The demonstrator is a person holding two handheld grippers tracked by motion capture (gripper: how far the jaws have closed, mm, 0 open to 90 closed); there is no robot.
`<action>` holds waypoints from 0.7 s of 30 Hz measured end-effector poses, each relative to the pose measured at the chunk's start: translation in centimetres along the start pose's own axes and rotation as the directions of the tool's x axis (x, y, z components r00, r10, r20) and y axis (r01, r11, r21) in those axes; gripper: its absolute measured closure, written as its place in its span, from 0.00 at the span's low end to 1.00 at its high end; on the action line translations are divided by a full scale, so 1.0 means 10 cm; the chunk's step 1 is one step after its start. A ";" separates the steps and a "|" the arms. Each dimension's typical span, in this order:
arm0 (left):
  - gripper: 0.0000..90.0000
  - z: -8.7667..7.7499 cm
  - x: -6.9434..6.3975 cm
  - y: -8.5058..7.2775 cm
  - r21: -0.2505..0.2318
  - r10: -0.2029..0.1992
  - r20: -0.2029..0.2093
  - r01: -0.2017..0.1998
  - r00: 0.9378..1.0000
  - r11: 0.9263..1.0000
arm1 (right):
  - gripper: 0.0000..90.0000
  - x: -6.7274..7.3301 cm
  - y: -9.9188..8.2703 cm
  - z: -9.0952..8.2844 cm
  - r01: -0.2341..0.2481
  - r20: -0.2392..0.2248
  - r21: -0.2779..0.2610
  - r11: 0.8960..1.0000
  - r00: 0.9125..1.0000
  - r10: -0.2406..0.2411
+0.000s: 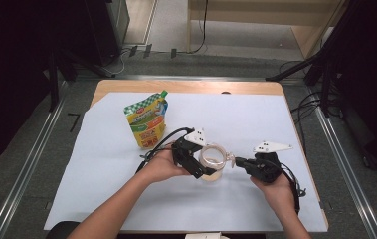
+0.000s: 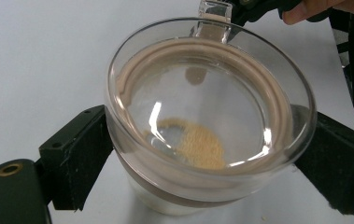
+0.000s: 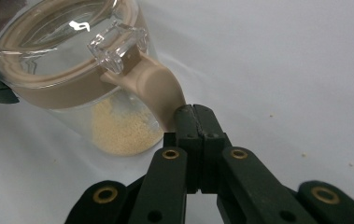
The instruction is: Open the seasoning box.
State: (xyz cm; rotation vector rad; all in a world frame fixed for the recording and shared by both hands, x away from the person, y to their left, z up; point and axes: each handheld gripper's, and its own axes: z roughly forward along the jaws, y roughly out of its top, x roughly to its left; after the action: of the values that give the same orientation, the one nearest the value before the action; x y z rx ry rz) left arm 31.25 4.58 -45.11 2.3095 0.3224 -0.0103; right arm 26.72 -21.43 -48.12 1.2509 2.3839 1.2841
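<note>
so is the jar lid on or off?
On. The clear lid sits in the jar mouth with its tan seal ring; the right gripper pinches the tan tab at the rim.

pouch (image 1: 147, 121) standing behind, sheet (image 1: 255, 119) bare rightward

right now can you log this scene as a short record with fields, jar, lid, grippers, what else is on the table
jar: clear jar upright on the white sheet, a little tan grain at the bottom
lid: clear lid with tan seal, seated on the jar
left gripper: left gripper shut on the jar, one jaw each side
right gripper: right gripper shut on the tan tab below the latch
other: pouch standing behind the jar
</note>
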 end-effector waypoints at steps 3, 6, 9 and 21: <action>0.11 0.00 -0.01 0.01 0.003 0.001 -0.008 -0.001 1.000 1.000 | 1.00 0.00 0.00 0.00 -0.001 0.002 0.002 1.000 1.000 0.001; 0.12 -0.01 -0.01 0.03 0.000 0.004 -0.007 -0.004 1.000 1.000 | 1.00 0.00 0.00 0.00 -0.002 0.002 0.002 1.000 1.000 0.002; 0.12 -0.03 -0.02 0.06 0.016 0.017 -0.015 -0.017 1.000 1.000 | 1.00 0.00 -0.01 0.01 0.003 -0.001 0.009 1.000 1.000 -0.003; 0.12 -0.05 -0.02 0.10 0.018 0.018 -0.008 -0.018 1.000 1.000 | 1.00 0.00 -0.02 0.01 0.015 0.000 0.008 1.000 1.000 -0.015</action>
State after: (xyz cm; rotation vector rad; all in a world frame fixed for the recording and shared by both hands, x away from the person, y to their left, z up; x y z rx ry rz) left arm 31.23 4.25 -44.07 2.3308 0.3069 0.0052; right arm 26.69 -21.40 -48.32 1.2333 2.3956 1.2716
